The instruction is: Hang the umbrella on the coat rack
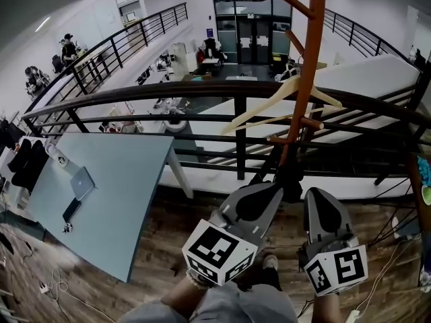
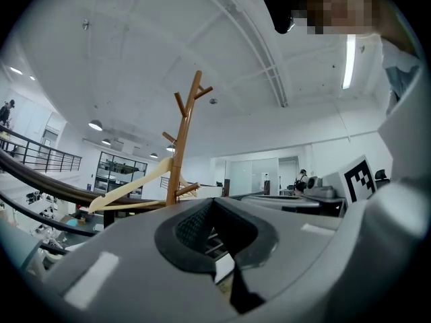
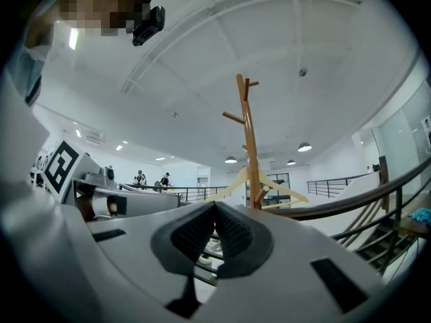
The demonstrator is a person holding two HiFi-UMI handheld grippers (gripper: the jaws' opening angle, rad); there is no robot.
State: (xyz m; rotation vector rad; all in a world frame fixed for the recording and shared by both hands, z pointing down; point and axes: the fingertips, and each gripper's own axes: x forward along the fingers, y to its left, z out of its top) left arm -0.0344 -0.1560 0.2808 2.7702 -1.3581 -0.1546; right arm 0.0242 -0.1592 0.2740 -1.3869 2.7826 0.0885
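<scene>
One wooden coat rack (image 1: pixel 311 59) stands just inside a black railing (image 1: pixel 168 93), its pole rising past short angled pegs. A pale wooden hanger (image 1: pixel 269 110) hangs on one of the lower pegs, its arms spread to both sides of the pole. A dark shape (image 1: pixel 291 177) sits low against the pole. Whether it is the umbrella cannot be told.

The left gripper (image 1: pixel 273 188) and the right gripper (image 1: pixel 316 194) are side by side and point at the foot of the rack, their tips near that dark shape. In the left gripper view the jaws meet at the tips with nothing between them. The right gripper view shows the same. Both views look up at the rack and the hanger.

To the left, a light blue table (image 1: pixel 114 200) on the wooden floor (image 1: pixel 168 227) carries a closed laptop (image 1: pixel 82 182).
</scene>
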